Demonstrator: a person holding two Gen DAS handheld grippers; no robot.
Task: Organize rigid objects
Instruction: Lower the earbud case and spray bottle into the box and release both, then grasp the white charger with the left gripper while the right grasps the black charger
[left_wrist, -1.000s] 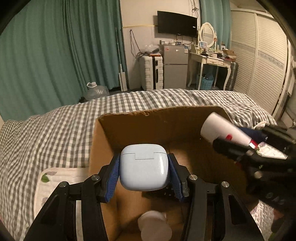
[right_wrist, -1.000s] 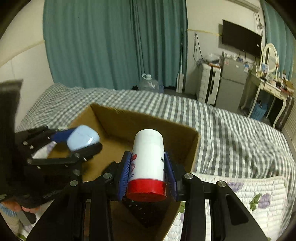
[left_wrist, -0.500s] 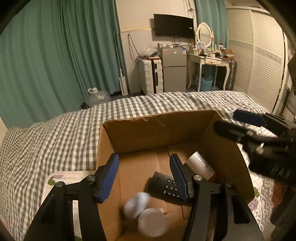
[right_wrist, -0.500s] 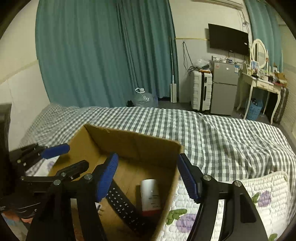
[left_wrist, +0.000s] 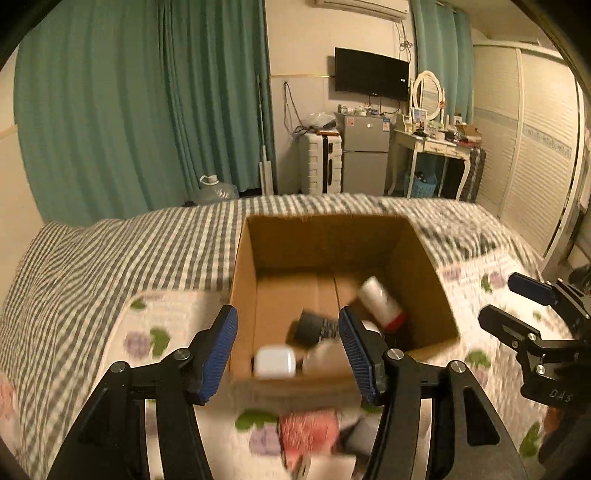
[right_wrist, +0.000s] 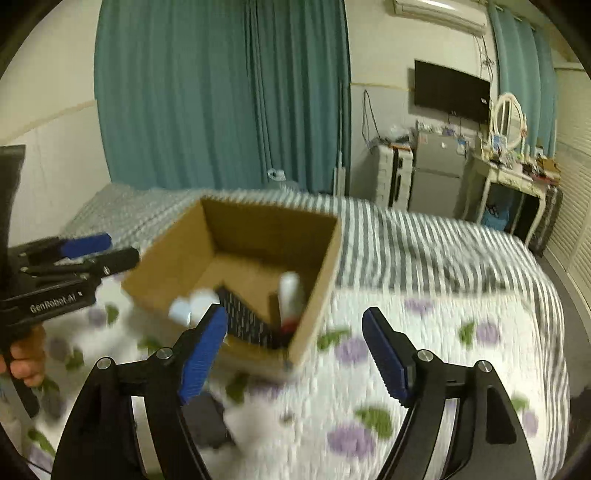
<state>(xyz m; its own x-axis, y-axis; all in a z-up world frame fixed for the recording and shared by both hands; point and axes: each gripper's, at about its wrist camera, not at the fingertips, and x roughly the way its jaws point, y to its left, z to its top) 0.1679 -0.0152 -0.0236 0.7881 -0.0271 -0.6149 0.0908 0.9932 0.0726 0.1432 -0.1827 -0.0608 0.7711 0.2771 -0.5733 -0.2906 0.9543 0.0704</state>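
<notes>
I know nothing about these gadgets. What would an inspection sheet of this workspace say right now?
Surface: bed with checked sheet and floral quilt.
Job's things: cardboard box holds white case, bottle, remote.
Clutter: blurred red item on the quilt before the box.
Grippers: left gripper and right gripper open, holding nothing.
Cables: wires on the wall near the TV.
Surroundings: teal curtains, fridge, dressing table.

**Layout — box on bed**

Cardboard box (left_wrist: 424, 266) sits on the bed (left_wrist: 110, 251), partly on the quilted mat (right_wrist: 424, 332). Inside: earbud case (left_wrist: 275, 362) at the near wall, remote control (left_wrist: 314, 326) mid-floor, bottle (left_wrist: 380, 302) lying to its right. Left gripper (left_wrist: 288, 349) before the box — right gripper (right_wrist: 293, 350) beside its right corner.
</notes>
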